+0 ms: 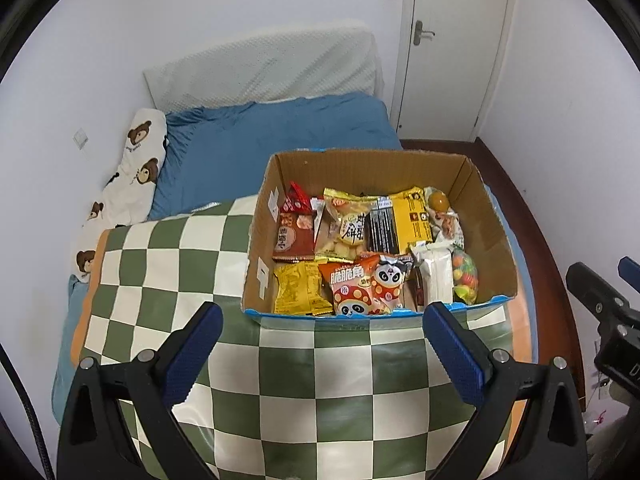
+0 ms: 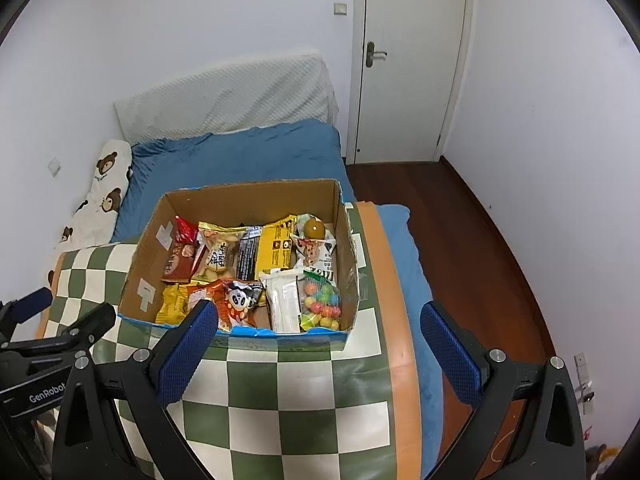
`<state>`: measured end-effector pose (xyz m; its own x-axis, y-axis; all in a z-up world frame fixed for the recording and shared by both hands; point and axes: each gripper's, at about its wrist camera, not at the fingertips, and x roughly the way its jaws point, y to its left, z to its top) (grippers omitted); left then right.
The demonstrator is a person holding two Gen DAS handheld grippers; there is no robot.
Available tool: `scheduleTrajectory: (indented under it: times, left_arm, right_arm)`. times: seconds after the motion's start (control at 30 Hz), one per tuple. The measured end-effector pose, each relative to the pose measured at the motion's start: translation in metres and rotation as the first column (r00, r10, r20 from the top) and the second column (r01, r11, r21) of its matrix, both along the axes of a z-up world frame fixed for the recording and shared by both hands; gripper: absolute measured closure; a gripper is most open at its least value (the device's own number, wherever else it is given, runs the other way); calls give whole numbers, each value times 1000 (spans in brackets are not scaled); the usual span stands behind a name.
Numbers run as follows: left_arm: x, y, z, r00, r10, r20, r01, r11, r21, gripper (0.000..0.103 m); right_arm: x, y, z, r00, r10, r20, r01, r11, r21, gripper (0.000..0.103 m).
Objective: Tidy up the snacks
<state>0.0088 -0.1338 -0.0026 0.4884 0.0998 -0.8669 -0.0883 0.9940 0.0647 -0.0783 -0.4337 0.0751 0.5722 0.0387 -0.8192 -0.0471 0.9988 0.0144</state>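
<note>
An open cardboard box [image 1: 496,216] [image 2: 256,196] sits on a green-and-white checkered cloth [image 1: 304,392] [image 2: 288,408]. Several snack packets lie inside it: a panda bag [image 1: 368,288] [image 2: 240,300], a yellow packet [image 1: 298,288], a red packet [image 1: 292,228], a bag of coloured candy balls [image 1: 464,276] [image 2: 322,300] and a white wrapper [image 1: 434,272] [image 2: 284,300]. My left gripper [image 1: 322,320] stands open just short of the box's near wall, holding nothing. My right gripper [image 2: 320,320] is open too, empty, over the box's near right corner.
The cloth covers a bed with a blue sheet [image 1: 280,132] [image 2: 240,152], a bear-print pillow [image 1: 136,172] [image 2: 100,196] on the left and a white padded headboard [image 1: 264,64]. Dark wood floor [image 2: 480,248] and a white door [image 2: 412,56] lie to the right.
</note>
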Motion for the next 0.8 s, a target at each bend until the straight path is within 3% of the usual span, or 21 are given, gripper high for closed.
scheduleTrajectory:
  times: [0.37,0.8]
  left_arm:
    - [6,1,-7,1000,1,-13,-1,1000,-6,0]
    - [4,0,-4,1000,5,1,-5,1000,-9,0]
  right_arm:
    - [14,-4,-24,998,-19,-59,19,1000,-2,0]
    - [13,-5,-24,998,-23,-61,24,1000,5,0]
